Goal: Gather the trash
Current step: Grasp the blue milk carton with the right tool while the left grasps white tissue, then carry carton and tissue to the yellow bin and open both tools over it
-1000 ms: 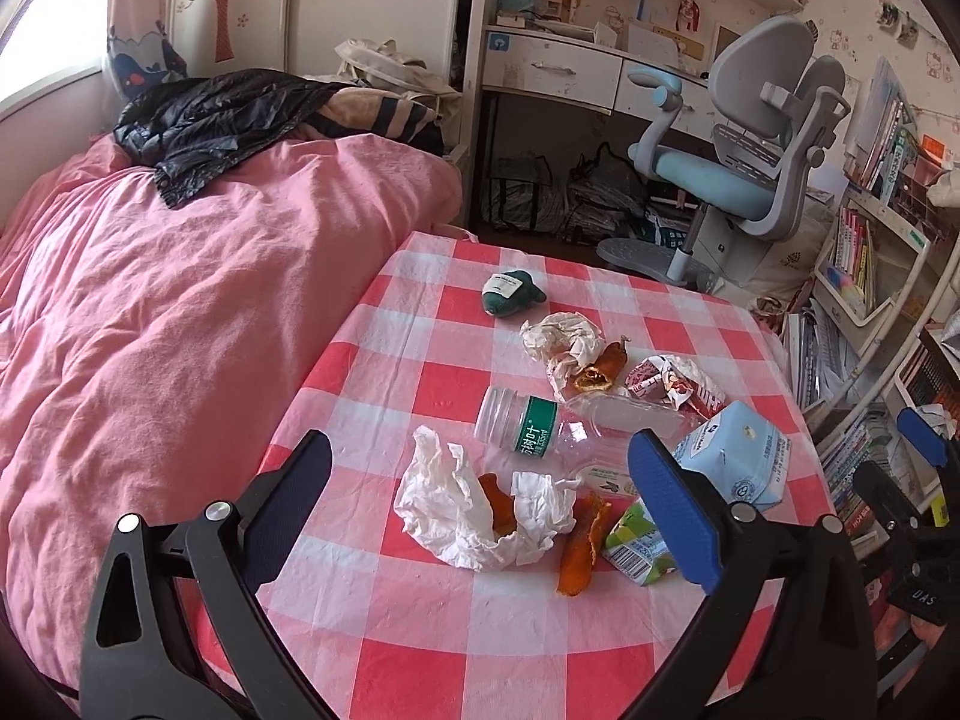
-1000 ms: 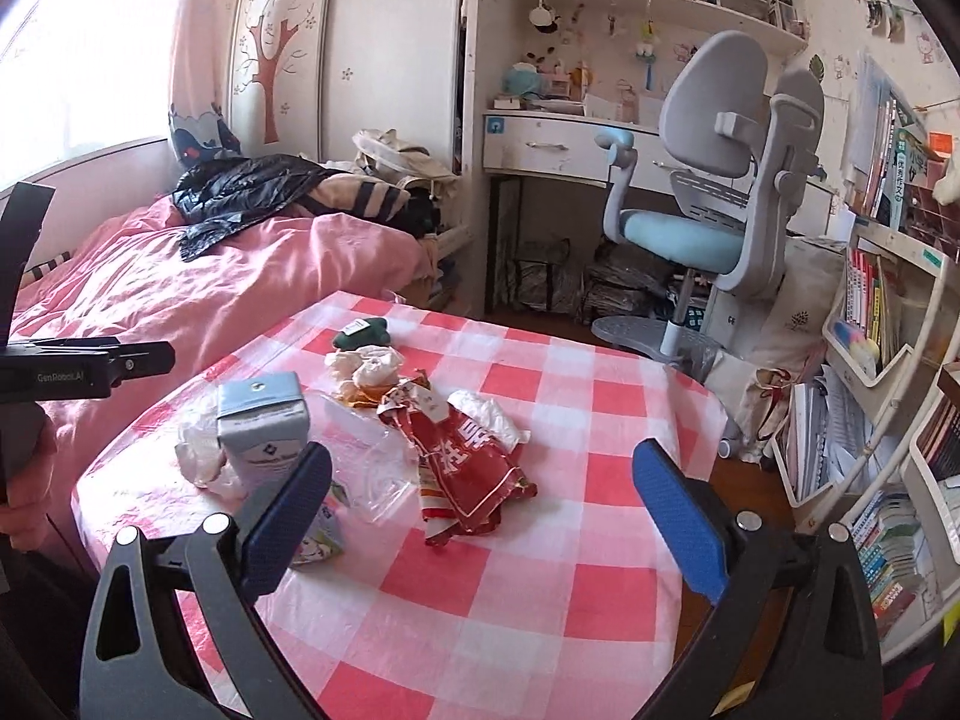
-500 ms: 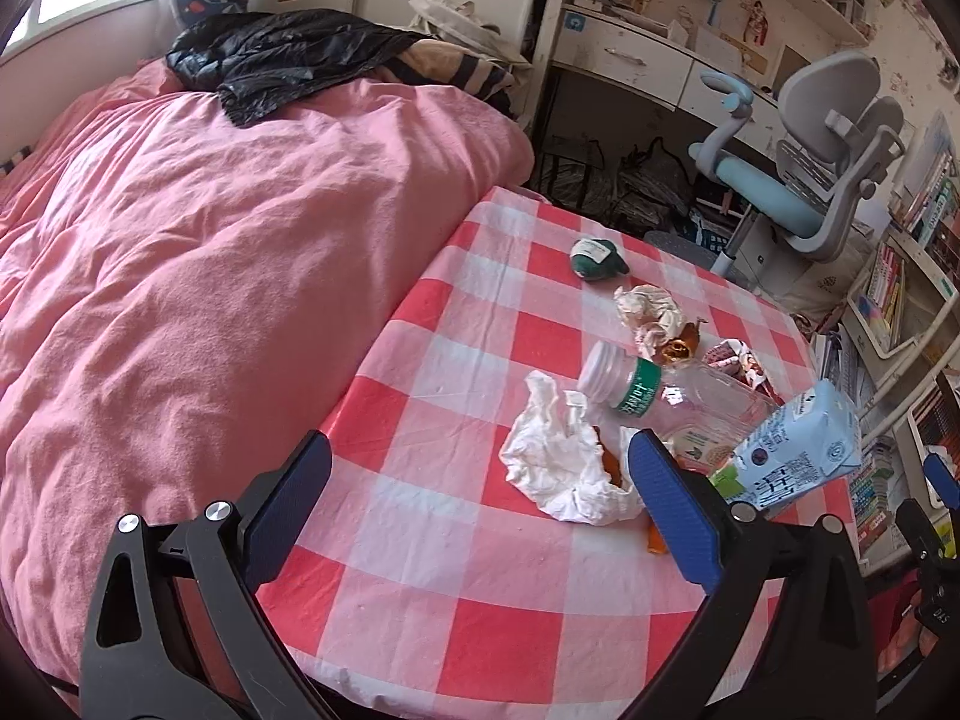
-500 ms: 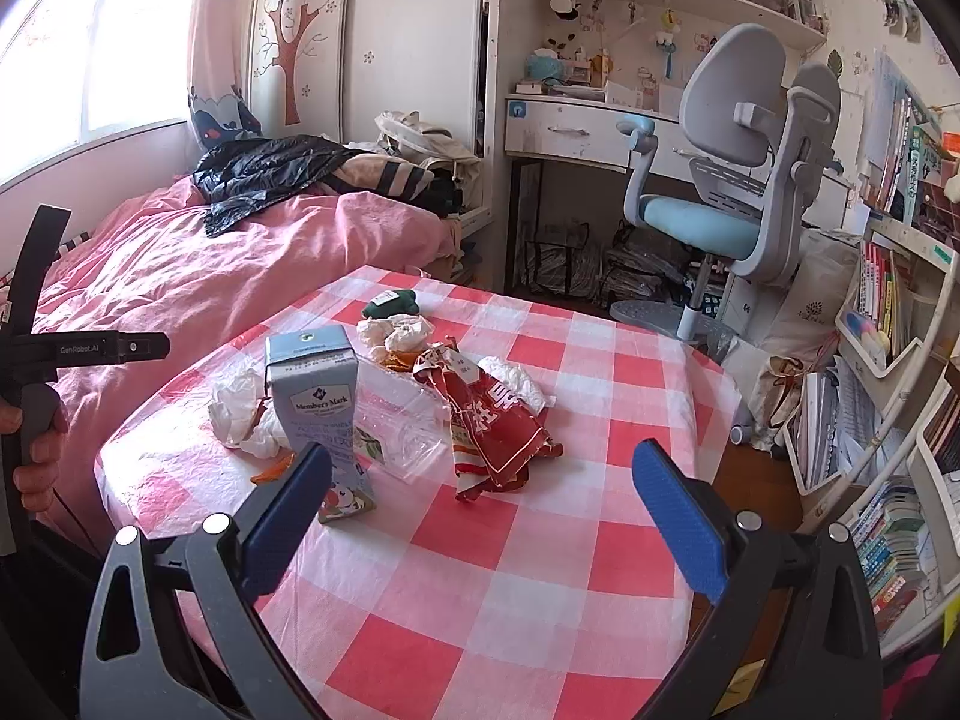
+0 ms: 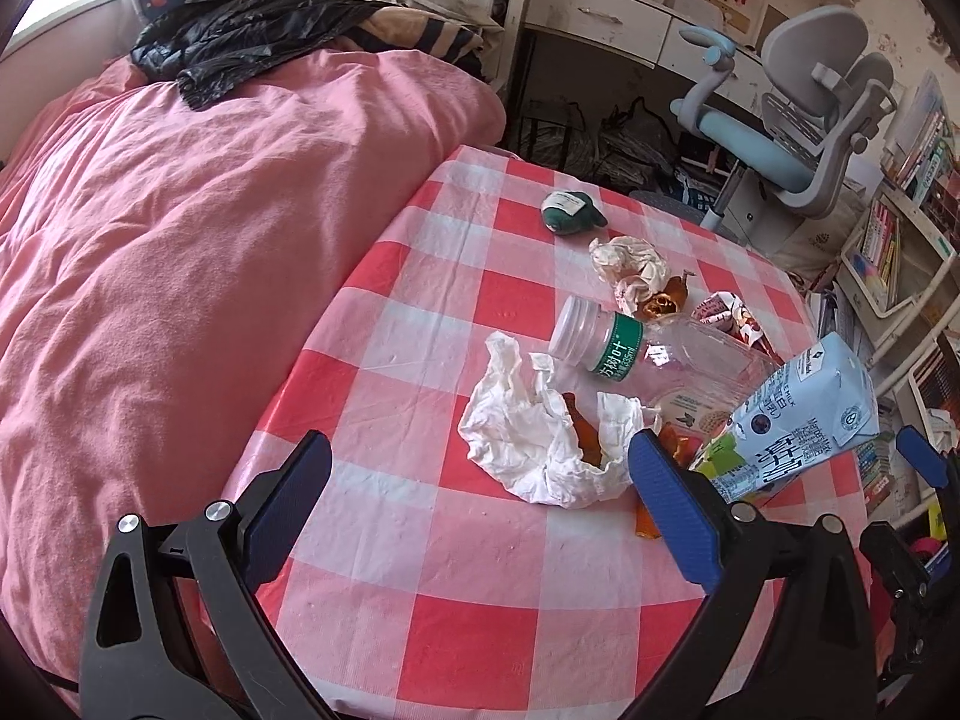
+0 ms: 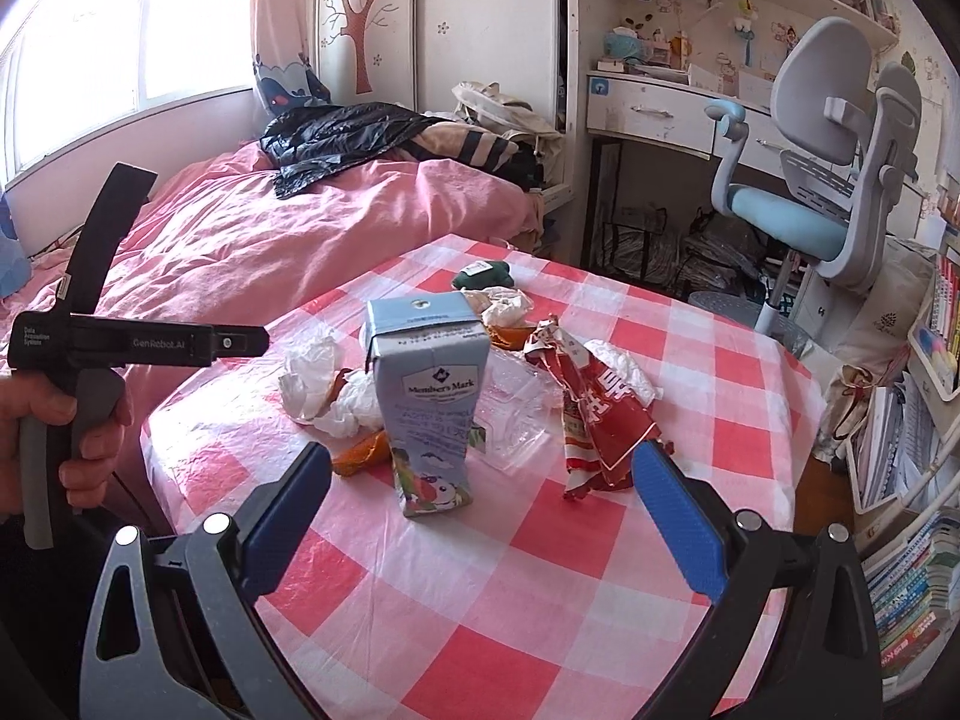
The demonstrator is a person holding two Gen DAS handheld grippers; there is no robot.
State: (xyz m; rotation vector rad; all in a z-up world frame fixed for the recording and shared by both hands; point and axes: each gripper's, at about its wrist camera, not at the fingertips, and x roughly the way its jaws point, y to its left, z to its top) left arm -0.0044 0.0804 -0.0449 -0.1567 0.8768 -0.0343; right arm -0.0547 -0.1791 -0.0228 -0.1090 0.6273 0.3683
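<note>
Both the left gripper [image 5: 480, 480] and right gripper [image 6: 480, 480], jaws spread and empty, hover above the checked desk [image 6: 540, 600], where an upright carton [image 6: 429, 396], tissue [image 5: 540, 444], bottle [image 5: 648, 354] and red wrapper [image 6: 600, 414] lie clustered.

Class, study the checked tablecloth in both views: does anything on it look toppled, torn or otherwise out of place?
Yes. The clear bottle lies on its side, while the milk carton beside it stands upright. The red wrapper is torn open and crumpled, and orange peel sits loose by the white tissue.
</note>
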